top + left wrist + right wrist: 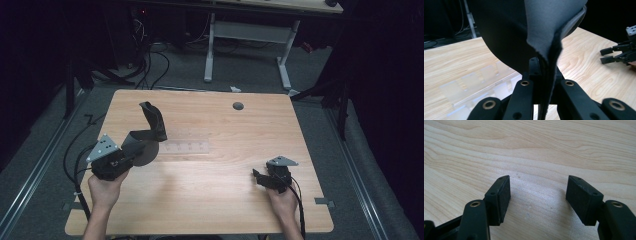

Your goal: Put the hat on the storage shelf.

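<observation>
The left gripper (131,150) is clamped on a dark grey fabric piece (150,131), its jaws pressed together on a folded edge of the cloth, as the left gripper view (547,82) shows close up. The fabric piece (541,30) hangs lifted off the wooden table (215,200), just left of the clear plastic tray (187,145) that lies flat near the table's middle. One strip of the cloth stands up and curls away from the tray, while a rounded flap droops toward the tray's left end and covers it (where the tray ends under the cloth cannot be made out). In the left gripper view the tray (474,85) shows as pale compartments below the cloth, partly hidden by it and by the gripper's own links.

The right gripper (261,178) rests low, well to the right of the tray and nearer the person, its jaws standing apart with only bare wood between the pads (503,195). It shows too at the right edge of the left gripper view (610,55), cut off by the frame.

A small round grommet hole (238,106) sits beyond the tray, toward the table's far edge. Beyond the table stand the white legs of a desk (210,50), with cables (150,65) on the dim floor (too dark to sort out).
</observation>
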### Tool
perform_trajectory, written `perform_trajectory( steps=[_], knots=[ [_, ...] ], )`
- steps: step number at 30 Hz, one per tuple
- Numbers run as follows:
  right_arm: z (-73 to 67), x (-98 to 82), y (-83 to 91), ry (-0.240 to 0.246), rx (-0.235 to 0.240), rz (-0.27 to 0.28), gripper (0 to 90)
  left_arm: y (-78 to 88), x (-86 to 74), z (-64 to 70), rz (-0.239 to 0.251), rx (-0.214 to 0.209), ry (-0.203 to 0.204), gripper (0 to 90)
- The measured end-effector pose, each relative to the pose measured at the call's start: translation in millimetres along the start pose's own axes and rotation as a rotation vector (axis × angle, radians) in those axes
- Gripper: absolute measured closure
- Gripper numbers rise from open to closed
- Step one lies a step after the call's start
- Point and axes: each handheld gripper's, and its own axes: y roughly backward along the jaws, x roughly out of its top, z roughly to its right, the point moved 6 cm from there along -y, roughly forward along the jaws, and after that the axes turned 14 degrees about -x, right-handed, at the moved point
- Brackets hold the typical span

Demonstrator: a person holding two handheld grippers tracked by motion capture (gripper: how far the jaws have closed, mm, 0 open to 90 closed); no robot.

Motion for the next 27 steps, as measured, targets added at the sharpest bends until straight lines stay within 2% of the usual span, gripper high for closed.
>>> perform_trajectory(
  steps=[11, 19, 27],
  knots=[
    [0.0, 0.0, 0.0, 0.0, 0.0, 0.0, 36.7, 5.7, 10.2, -14.9, 0.024, 0.037, 0.007, 85.9],
    [0.0, 0.0, 0.0, 0.0, 0.0, 0.0, 36.7, 7.4, 17.6, -32.2, 0.046, 0.082, -0.002, 86.0],
    [0.1, 0.0, 0.0, 0.001, 0.0, 0.0, 36.7, 9.3, 21.8, -50.0, 0.053, 0.133, -0.031, 86.0]
  ],
)
